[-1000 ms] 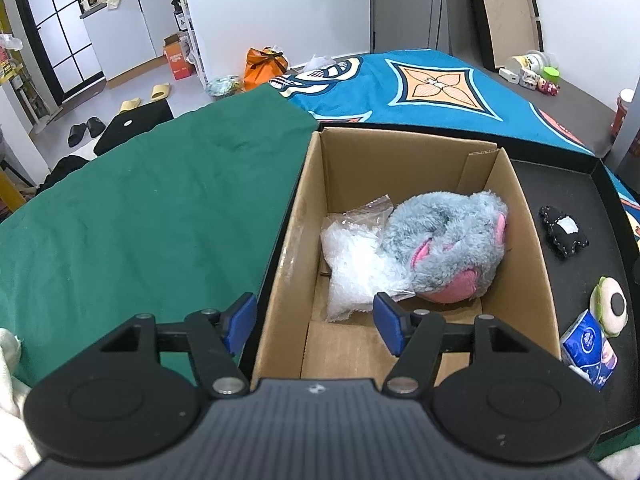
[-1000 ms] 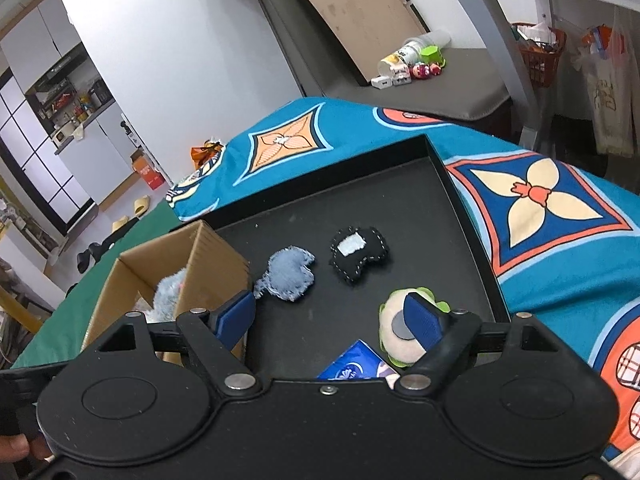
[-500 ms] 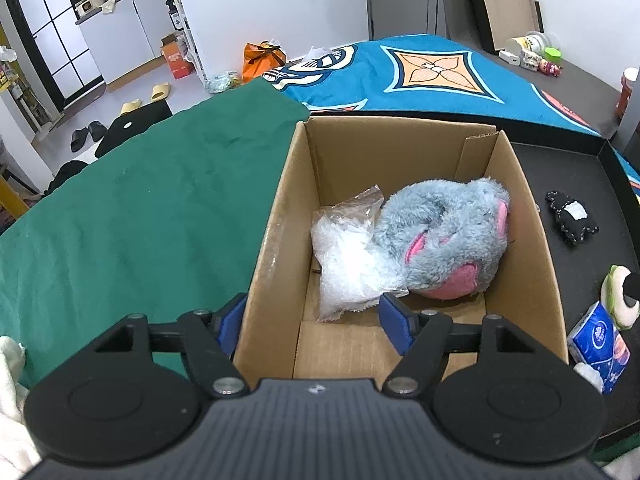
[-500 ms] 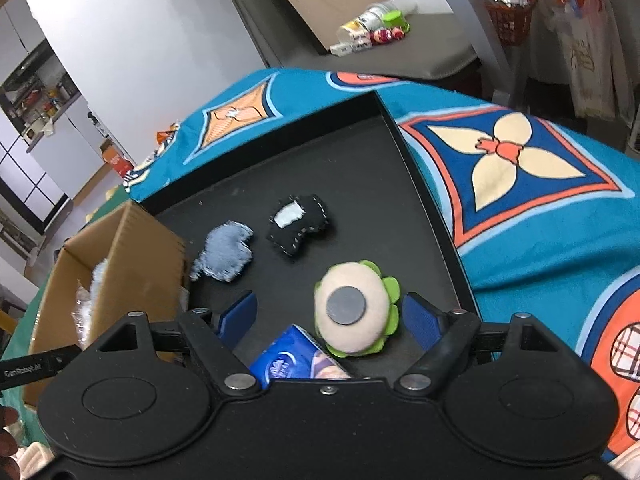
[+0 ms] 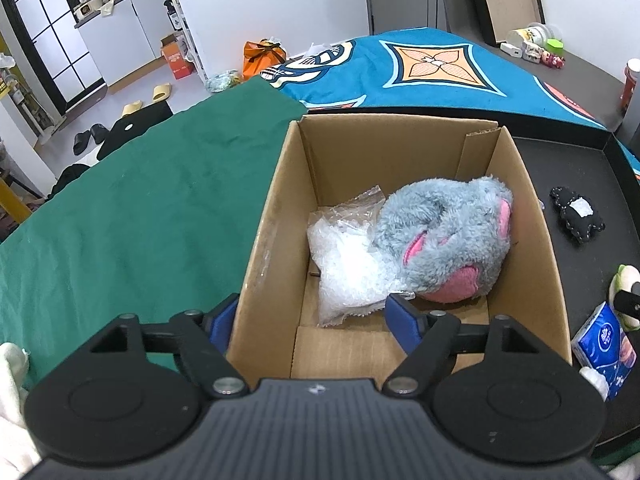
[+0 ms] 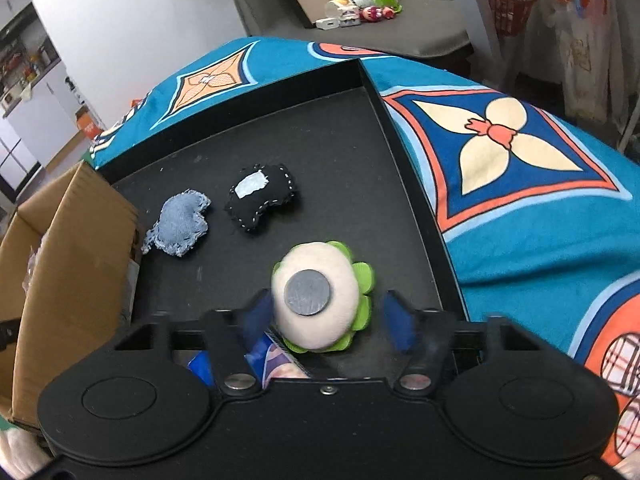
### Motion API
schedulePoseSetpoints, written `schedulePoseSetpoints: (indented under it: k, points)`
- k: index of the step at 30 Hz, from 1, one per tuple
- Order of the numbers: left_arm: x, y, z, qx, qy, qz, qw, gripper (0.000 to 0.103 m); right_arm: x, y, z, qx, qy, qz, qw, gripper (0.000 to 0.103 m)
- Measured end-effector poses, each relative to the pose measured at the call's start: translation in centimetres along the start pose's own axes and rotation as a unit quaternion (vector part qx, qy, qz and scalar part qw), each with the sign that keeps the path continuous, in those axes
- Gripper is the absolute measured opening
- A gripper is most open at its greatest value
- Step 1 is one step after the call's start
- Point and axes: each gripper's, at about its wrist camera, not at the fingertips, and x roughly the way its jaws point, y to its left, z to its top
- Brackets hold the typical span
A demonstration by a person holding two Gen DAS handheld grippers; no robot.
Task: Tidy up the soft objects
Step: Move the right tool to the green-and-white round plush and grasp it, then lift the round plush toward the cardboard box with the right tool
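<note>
An open cardboard box (image 5: 276, 200) holds a grey and pink plush (image 5: 444, 240) and a crumpled clear plastic bag (image 5: 348, 276). My left gripper (image 5: 312, 320) hangs over the box's near left corner. Its jaws are opening, with one finger outside the wall, one inside, and only the wall between them. In the right wrist view a cream plush with green petals and a grey disc (image 6: 320, 300) lies on the black tray (image 6: 340, 160). My right gripper (image 6: 326, 316) straddles it and its jaws are closing. The left pad is at the plush and the right pad stands just clear.
A black stitched felt piece (image 6: 262, 196) and a frayed denim piece (image 6: 180, 224) lie on the tray beyond the plush. A blue tissue pack (image 6: 264, 356) sits under my right gripper. The box (image 6: 80, 260) stands at the tray's left, with green cloth (image 5: 140, 220) beyond it.
My right gripper has come down over the cream plush and its jaws have narrowed around it. The left gripper's jaws have widened a little over the box corner.
</note>
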Motion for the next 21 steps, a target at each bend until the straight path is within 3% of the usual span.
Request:
schedulePoseSetpoints:
  k: [4,21]
  points:
    - [-0.2,-0.1,-0.1,0.001,-0.003,0.001,1.0,0.076,-0.4,-0.3,0.4,0.008,0.003,0.007,1.0,0.035]
    - [-0.9,1.3,-0.1,-0.021,-0.017,-0.013,0.9995,0.076,-4.3,2.1,2.4,0.002,-0.045,0.036,0.998,0.035]
